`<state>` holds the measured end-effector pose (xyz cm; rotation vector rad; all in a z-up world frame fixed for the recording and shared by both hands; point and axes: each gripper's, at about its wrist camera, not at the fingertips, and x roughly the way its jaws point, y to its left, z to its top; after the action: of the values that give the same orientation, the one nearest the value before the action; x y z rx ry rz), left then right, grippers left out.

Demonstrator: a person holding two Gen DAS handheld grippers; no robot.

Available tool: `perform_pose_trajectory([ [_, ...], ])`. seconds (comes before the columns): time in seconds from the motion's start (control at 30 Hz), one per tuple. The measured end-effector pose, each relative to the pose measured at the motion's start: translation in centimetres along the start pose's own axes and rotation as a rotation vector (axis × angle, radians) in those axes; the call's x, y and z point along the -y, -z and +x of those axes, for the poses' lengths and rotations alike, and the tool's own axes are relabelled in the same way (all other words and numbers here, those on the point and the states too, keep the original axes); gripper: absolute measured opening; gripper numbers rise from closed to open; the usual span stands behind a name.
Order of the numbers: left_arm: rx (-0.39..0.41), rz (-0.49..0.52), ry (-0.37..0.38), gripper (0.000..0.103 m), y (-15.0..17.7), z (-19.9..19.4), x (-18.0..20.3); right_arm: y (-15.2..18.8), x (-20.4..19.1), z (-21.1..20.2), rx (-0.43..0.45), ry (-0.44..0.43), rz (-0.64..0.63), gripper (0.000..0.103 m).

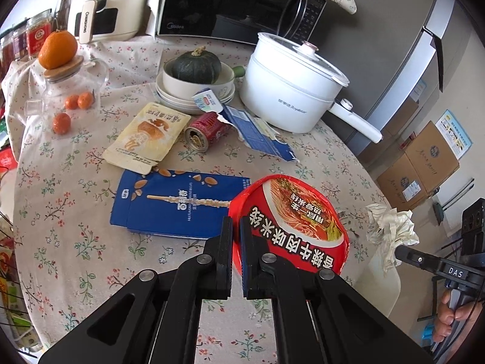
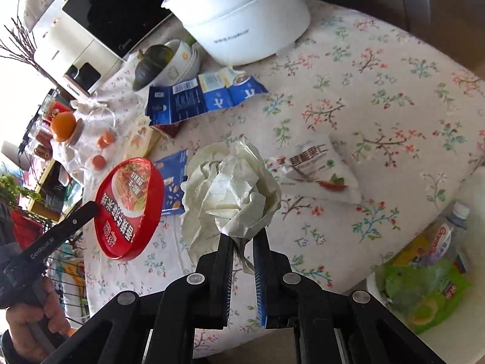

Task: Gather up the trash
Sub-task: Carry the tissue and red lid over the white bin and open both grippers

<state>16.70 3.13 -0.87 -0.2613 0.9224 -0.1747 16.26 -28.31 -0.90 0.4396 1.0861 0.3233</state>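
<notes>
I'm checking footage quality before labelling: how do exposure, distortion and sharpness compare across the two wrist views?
Left wrist: evenly lit, sharp on the red round noodle-bowl lid; fisheye bends the floral tablecloth, corners vignetted black. Right wrist: the crumpled white paper wad is slightly overexposed, the window side at left blown out, edges soft.

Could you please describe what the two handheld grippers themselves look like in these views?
Both are matte black two-finger tools with angular linkage arms joined by round silver pivot pins. The left gripper has flat black fingers, and its handle reads "GenRobot AI" in white. The right gripper has a ribbed blue pad lining one finger; its handle reads "DAS".
</notes>
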Motion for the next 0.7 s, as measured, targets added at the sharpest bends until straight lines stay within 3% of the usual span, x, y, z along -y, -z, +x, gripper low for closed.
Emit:
perform_pose_trajectory([
  [0.3,-0.027,0.107,0.083,0.004,1.1,1.7,7.9,1.7,5.9,-4.8,0.034,0.114,0.043,0.011],
  [0.7,-0.078,0.372,0.197,0.004,6.7,4.9,21.5,5.4,14.7,-11.5,0.087,0.233,0.181,0.011],
])
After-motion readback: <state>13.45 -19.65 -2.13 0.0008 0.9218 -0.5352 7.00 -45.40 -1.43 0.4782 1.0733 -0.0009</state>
